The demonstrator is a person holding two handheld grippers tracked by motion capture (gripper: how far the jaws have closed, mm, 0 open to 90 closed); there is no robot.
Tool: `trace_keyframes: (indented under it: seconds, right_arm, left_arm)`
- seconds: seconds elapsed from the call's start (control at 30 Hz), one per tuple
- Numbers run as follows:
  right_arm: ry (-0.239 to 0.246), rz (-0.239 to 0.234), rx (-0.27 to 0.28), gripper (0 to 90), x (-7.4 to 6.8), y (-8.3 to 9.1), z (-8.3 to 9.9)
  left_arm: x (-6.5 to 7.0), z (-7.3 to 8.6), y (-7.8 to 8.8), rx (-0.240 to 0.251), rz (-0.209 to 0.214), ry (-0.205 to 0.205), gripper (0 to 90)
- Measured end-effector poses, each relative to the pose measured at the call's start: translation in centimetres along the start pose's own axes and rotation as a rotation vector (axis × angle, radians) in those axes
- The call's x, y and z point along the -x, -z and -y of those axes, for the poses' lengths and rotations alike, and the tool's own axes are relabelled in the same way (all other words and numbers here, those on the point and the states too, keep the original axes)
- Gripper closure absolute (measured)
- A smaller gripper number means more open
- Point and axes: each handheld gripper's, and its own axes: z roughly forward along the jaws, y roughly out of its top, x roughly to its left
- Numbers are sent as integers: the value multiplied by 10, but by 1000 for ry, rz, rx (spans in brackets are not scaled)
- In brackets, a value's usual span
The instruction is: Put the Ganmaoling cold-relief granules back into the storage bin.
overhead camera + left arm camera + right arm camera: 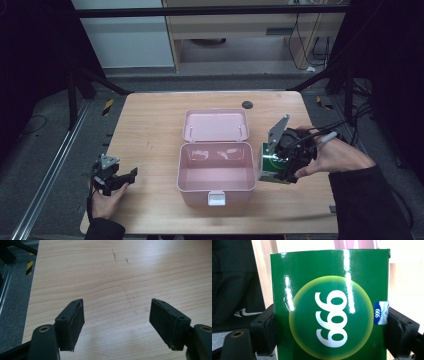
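Your right gripper (280, 167): jaws clamp the green box (329, 305) by its two side faces, keeping its front free | box sits between the fingers, just beside the open pink case (216, 172) (likely its destination) | your left gripper (117, 322): jaws spread over bare table (120, 277), parked clear.

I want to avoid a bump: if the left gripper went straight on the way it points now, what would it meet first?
Probably nothing but bare wooden table. The left gripper stands open, and its own view shows plain tabletop ahead. From the high view it aims roughly toward the pink box, but depth is unclear.
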Motion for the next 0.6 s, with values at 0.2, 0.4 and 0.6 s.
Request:
trace_keyframes:
  seconds: [0.2,0.4,0.6]
  right_arm:
    - [10,-2,8,158,0,0,-17]
    - [26,-8,11,158,1,-3,-32]
    - [43,-13,21,158,1,-6,-48]
  left_arm:
    - [0,0,0,0,0,-1,273]
    - [0,0,0,1,0,-1,273]
    - [0,0,0,1,1,-2,273]
